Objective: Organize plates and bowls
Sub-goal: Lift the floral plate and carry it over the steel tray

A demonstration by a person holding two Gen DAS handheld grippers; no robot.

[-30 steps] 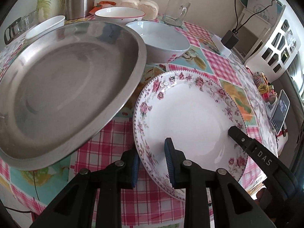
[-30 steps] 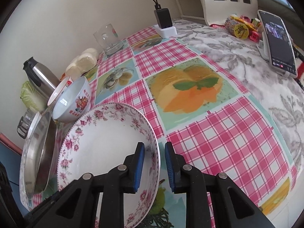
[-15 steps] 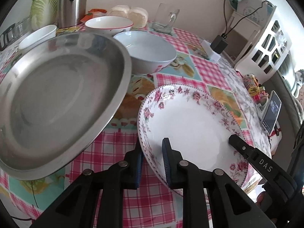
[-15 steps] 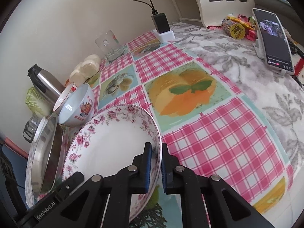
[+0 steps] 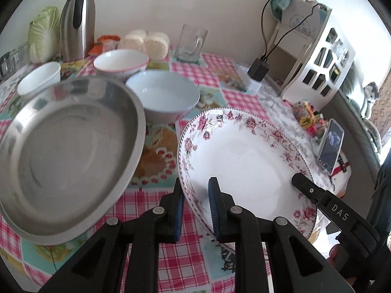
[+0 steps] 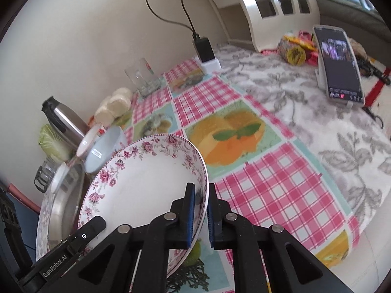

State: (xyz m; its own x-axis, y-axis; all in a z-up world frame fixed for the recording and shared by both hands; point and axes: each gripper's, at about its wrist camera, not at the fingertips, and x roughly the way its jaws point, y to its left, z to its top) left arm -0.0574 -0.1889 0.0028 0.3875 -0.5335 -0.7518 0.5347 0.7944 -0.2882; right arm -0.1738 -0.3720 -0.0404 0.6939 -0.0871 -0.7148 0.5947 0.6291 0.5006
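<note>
Both grippers now clamp opposite edges of the white china plate with a pink floral rim (image 5: 244,156). A second ago their jaws stood apart around the rim; they have since closed, and the plate has risen off the pink checked tablecloth (image 6: 276,178), tilted. The left gripper (image 5: 195,205) pinches its near-left rim; the right gripper (image 6: 200,213) pinches the opposite edge. The large stainless steel dish (image 5: 68,144) sits just to the left, with a pale blue-white bowl (image 5: 162,97) behind. The lift looks secure, so the plate can probably be stacked next.

Cream wall (image 5: 220,5), white shelf (image 5: 325,56), perhaps daylight.
</note>
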